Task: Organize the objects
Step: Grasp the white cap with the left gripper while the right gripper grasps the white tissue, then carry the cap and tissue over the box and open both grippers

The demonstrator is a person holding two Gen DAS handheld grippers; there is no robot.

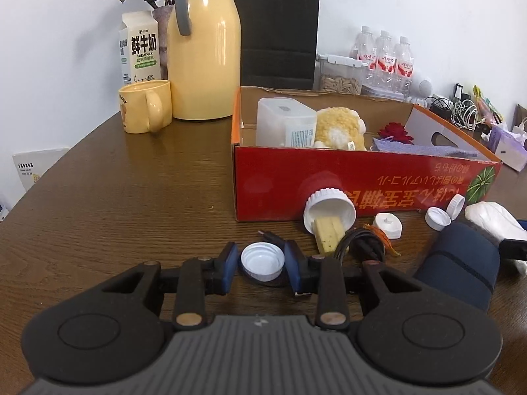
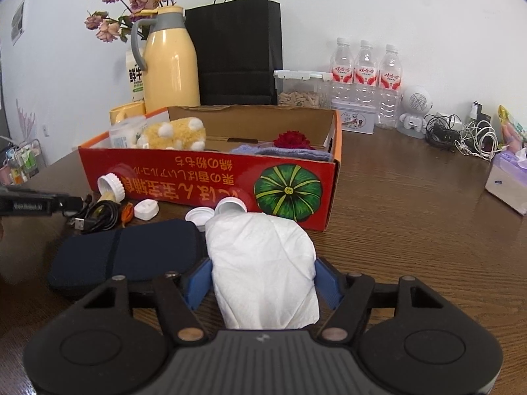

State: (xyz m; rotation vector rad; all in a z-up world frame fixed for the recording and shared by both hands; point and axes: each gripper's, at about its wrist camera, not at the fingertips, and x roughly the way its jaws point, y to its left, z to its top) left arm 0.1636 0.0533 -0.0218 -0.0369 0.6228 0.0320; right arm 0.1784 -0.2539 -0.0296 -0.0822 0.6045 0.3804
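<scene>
My L gripper [image 1: 262, 265] pads bracket the white ribbed plastic cap [image 1: 262, 261], R gripper [image 2: 262, 283] spread round the crumpled white tissue [image 2: 263, 263] by the red cardboard box [image 2: 210, 177]. Cap could squirt out if pinched off-centre.

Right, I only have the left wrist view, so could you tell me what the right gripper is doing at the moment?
Observer: The right gripper has its fingers on either side of a white paper towel; I cannot tell whether it is squeezing.
Operator: Thank you. Is anything standing behind the box near the water bottles?
Observer: Yes, a small tin stands in front of the bottles, just beyond the far corner of the red box.
</scene>
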